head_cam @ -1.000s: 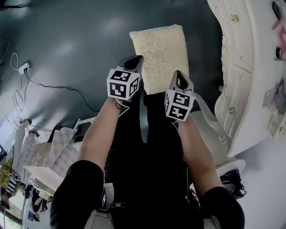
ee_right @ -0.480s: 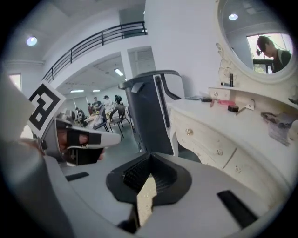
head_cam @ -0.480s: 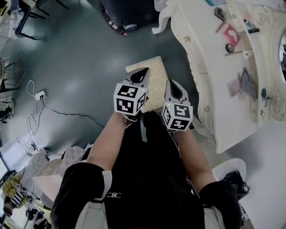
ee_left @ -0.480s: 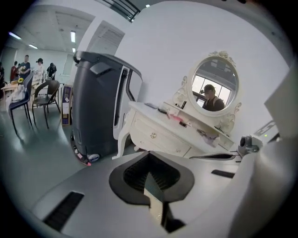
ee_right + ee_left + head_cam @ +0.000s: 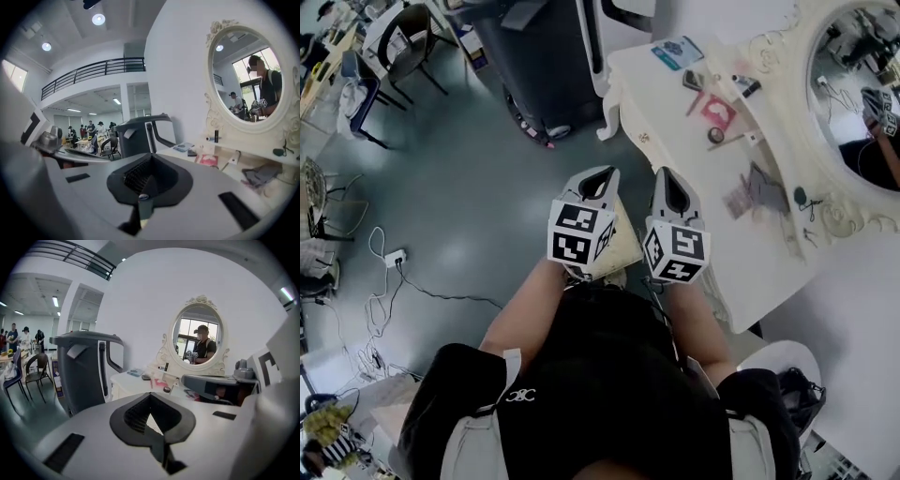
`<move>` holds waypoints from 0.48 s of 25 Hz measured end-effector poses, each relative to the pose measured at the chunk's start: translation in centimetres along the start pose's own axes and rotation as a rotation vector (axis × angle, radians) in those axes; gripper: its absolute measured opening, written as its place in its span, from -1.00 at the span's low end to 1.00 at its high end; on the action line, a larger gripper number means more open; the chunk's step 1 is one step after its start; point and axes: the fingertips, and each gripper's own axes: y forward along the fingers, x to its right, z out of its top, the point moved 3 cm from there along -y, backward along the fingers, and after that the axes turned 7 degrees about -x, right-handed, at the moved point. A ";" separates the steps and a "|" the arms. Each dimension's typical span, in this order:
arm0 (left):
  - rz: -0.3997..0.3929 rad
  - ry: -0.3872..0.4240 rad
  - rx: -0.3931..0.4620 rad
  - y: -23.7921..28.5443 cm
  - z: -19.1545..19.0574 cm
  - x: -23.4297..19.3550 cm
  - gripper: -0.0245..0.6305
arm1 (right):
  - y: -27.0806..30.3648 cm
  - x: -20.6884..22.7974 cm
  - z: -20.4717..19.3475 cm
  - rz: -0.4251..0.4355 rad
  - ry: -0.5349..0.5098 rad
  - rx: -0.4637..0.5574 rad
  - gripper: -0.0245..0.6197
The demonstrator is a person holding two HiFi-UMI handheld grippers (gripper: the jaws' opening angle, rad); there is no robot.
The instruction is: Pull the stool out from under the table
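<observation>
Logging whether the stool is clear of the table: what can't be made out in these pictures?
- Cream cushioned stool: head view, mostly covered by the left gripper and right gripper; legs unseen, so clearance from the white dressing table cannot be judged.
- Small tabletop items: head view, too small to name.

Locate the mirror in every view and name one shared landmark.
Head view: mirror, top right corner.
Left gripper view: mirror, right of centre.
Right gripper view: mirror, upper right.
Shared landmark: dark grey machine, left of the mirror in all three.
</observation>
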 end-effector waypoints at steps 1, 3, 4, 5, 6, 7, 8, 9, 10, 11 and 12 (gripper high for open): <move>0.000 0.013 0.005 -0.1 0.9 0.3 -0.92 | -0.4 0.4 1.2 -0.015 0.000 0.031 -0.91; -0.005 0.042 0.011 -0.3 2.7 0.7 -0.92 | -1.2 1.0 3.3 -0.046 0.006 0.090 -0.91; -0.009 0.063 0.016 -0.4 3.6 1.0 -0.92 | -1.6 1.2 4.2 -0.061 0.006 0.113 -0.91; -0.010 0.089 0.022 -0.5 4.4 1.2 -0.92 | -2.0 1.3 5.0 -0.074 0.003 0.132 -0.91; -0.009 0.118 0.031 -0.5 5.2 1.3 -0.92 | -2.3 1.4 5.7 -0.087 -0.001 0.148 -0.91; -0.007 0.145 0.043 -0.4 6.1 1.4 -0.92 | -2.6 1.6 6.3 -0.100 -0.003 0.163 -0.91; -0.005 0.168 0.058 -0.4 7.0 1.5 -0.92 | -2.7 1.8 7.0 -0.113 -0.002 0.177 -0.91; -0.005 0.185 0.073 -0.4 7.9 1.6 -0.92 | -2.8 2.0 7.5 -0.125 0.001 0.188 -0.91; -0.005 0.198 0.088 -0.5 8.7 1.7 -0.92 | -2.9 2.2 7.9 -0.136 0.005 0.196 -0.91; -0.008 0.208 0.099 -0.6 9.2 1.8 -0.92 | -2.9 2.4 8.3 -0.145 0.008 0.201 -0.91; -0.013 0.215 0.106 -0.7 9.7 2.0 -0.92 | -3.0 2.5 8.6 -0.152 0.009 0.206 -0.91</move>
